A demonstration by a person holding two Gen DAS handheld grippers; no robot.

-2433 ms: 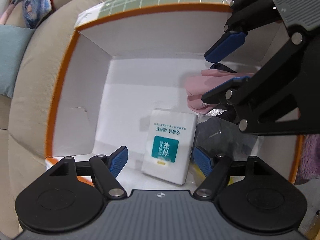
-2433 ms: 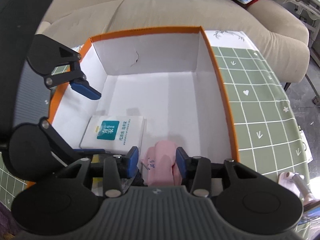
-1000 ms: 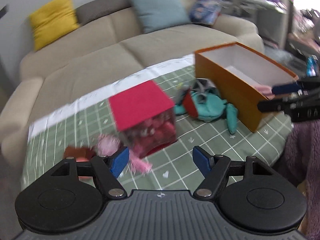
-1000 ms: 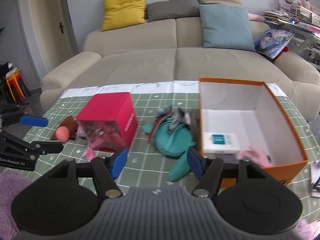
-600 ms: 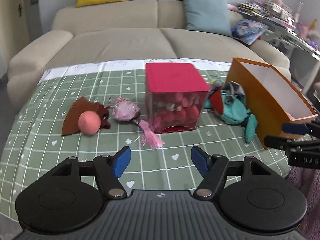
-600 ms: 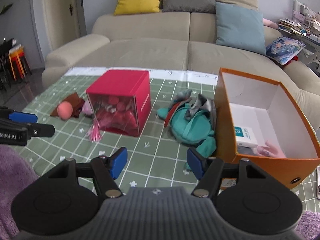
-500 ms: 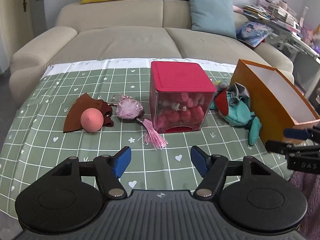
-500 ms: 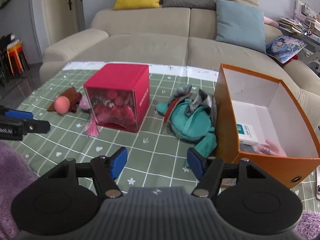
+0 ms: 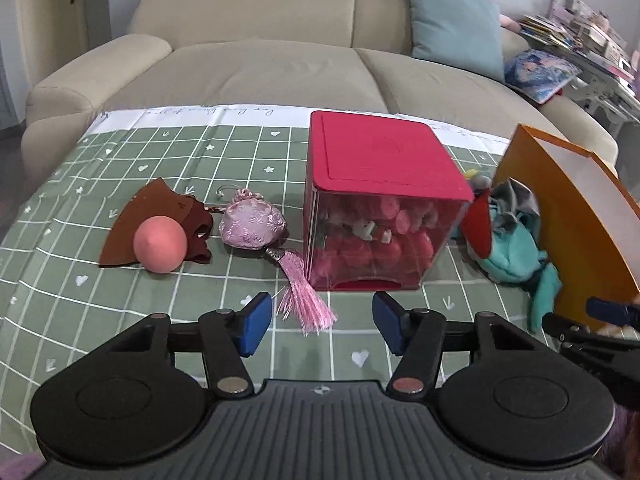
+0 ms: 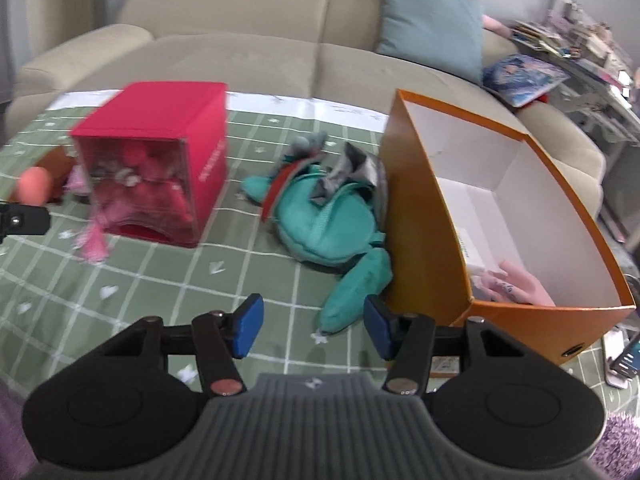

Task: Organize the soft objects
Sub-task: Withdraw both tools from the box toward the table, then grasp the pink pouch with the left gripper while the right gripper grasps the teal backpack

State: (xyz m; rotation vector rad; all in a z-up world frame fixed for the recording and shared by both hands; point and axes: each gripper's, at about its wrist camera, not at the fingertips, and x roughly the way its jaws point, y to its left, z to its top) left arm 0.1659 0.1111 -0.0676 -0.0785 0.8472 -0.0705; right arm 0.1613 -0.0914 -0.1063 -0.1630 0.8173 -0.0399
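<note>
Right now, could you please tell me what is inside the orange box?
The right wrist view shows the orange box holding a white tissue pack and a pink soft item at the near end. Its near wall hides the floor beneath them.

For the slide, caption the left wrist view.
Open left gripper faces pink pouch, ball and red box.

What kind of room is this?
Most likely a living room at home: a big beige sofa with cushions stands behind a table under a green checked cloth, and soft toys lie about.
</note>
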